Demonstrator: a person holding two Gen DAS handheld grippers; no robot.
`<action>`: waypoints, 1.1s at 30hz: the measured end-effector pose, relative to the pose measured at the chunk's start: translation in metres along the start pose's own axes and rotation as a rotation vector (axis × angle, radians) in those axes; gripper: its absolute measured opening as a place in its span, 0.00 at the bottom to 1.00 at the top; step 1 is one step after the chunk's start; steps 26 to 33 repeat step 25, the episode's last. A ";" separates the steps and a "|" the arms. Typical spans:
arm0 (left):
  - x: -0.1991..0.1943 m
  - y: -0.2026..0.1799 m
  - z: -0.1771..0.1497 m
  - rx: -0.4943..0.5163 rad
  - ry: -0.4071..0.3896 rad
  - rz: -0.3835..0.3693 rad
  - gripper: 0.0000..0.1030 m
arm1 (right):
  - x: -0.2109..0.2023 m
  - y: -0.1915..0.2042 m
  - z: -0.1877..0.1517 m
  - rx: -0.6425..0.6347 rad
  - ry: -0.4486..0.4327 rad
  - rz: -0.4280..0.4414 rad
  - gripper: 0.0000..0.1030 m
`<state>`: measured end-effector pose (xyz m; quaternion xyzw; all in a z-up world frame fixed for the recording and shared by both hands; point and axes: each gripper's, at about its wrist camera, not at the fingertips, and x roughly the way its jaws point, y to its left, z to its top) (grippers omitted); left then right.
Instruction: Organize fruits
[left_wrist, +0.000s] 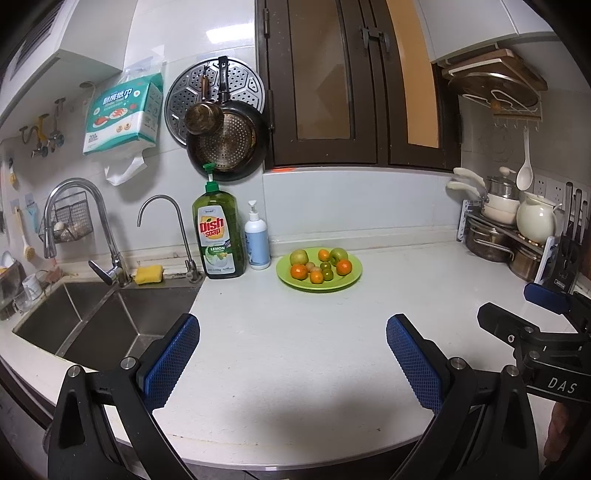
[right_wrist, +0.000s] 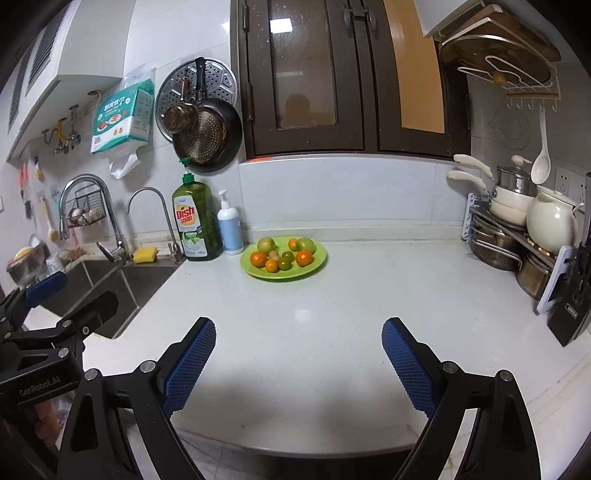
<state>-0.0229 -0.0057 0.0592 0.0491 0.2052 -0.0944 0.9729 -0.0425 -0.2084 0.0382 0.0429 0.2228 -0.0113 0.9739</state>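
Dim-ish indoor light, sharp ctr, fisheye-warped edges.

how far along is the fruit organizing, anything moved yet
Nothing looks sorted yet: every fruit sits mixed on the green plate, oranges beside green apples. Nothing is in hand: the left gripper and right gripper are both open and empty over bare counter. All the picking and grouping is left.

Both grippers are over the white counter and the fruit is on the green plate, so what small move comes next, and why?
Probably ease the right gripper forward toward the round green plate by the back wall. Both the right gripper and the left gripper stand open and empty over the bare white countertop, well short of the plate, and every orange and green fruit lies on the plate untouched.
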 end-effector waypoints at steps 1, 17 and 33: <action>0.000 0.000 0.000 -0.002 0.000 0.002 1.00 | 0.000 0.000 0.000 -0.002 0.001 0.001 0.90; 0.000 0.003 -0.002 -0.001 0.006 0.008 1.00 | 0.001 0.004 0.000 -0.007 0.005 0.004 0.90; 0.001 0.004 -0.003 -0.004 0.006 0.008 1.00 | 0.002 0.007 -0.001 -0.015 0.008 0.012 0.90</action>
